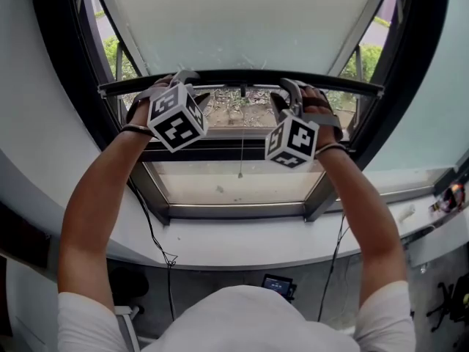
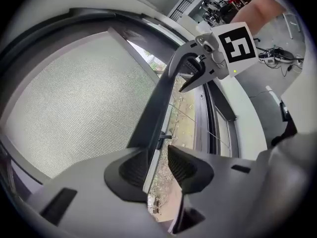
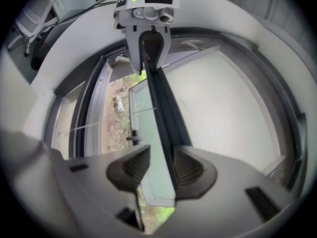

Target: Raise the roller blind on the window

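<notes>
Window seen from above. A dark bottom bar (image 1: 242, 78) runs from 9 to 3 o'clock, and the blind fabric (image 1: 242, 20) closes off everything above it toward 12. The left tool (image 2: 157, 167) and right tool (image 3: 161, 168) straddle the bar. The short stretch between them is free except for a thin pull cord (image 1: 241, 149) hanging toward 6. Below the bar, the pane (image 1: 220, 183) blocks any forward reach. Black frame posts (image 1: 55, 50) hem in 9 and 3 o'clock. There is open room above the white sill (image 1: 242, 244) at 6, and cables (image 1: 152, 229) dangle beneath it.
</notes>
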`<state>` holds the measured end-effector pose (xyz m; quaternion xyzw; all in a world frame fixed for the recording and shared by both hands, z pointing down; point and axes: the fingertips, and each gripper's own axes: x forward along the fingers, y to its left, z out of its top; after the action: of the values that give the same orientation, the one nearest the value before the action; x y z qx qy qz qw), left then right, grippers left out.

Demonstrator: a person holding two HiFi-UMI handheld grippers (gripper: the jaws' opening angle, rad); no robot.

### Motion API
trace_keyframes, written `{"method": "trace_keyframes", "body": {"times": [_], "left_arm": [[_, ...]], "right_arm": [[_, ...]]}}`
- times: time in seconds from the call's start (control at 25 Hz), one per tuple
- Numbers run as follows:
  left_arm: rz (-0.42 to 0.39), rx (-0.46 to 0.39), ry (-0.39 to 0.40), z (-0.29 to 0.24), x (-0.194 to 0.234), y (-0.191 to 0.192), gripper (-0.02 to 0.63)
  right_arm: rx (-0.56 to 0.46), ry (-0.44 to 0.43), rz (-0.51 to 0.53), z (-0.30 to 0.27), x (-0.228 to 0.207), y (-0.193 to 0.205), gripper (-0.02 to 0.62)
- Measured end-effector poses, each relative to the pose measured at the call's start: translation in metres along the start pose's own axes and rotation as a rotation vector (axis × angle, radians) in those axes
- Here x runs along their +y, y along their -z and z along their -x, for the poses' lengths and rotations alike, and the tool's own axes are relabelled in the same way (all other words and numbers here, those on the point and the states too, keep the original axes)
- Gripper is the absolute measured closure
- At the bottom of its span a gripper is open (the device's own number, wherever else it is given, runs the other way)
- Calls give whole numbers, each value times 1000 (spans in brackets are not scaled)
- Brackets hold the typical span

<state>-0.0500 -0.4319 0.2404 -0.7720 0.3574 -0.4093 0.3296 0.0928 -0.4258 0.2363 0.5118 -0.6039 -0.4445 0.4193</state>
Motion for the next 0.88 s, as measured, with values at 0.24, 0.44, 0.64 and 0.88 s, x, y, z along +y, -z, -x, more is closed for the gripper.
{"method": "trace_keyframes", "body": {"times": [0.24, 0.44, 0.64, 0.88], "left_arm": [[-2, -18, -43, 14, 27, -15, 469], [-26, 9, -59, 19, 43, -21, 474], [-55, 15, -63, 19, 46, -24, 477], [-61, 14, -72, 24, 58, -29, 480]], "right_arm": [[-91, 89, -126, 17, -11, -16, 456], [-121, 65, -58, 24, 7, -27, 456], [-119, 23, -80, 22, 20, -25, 456], [-114, -33, -143, 20, 40, -21, 456]]}}
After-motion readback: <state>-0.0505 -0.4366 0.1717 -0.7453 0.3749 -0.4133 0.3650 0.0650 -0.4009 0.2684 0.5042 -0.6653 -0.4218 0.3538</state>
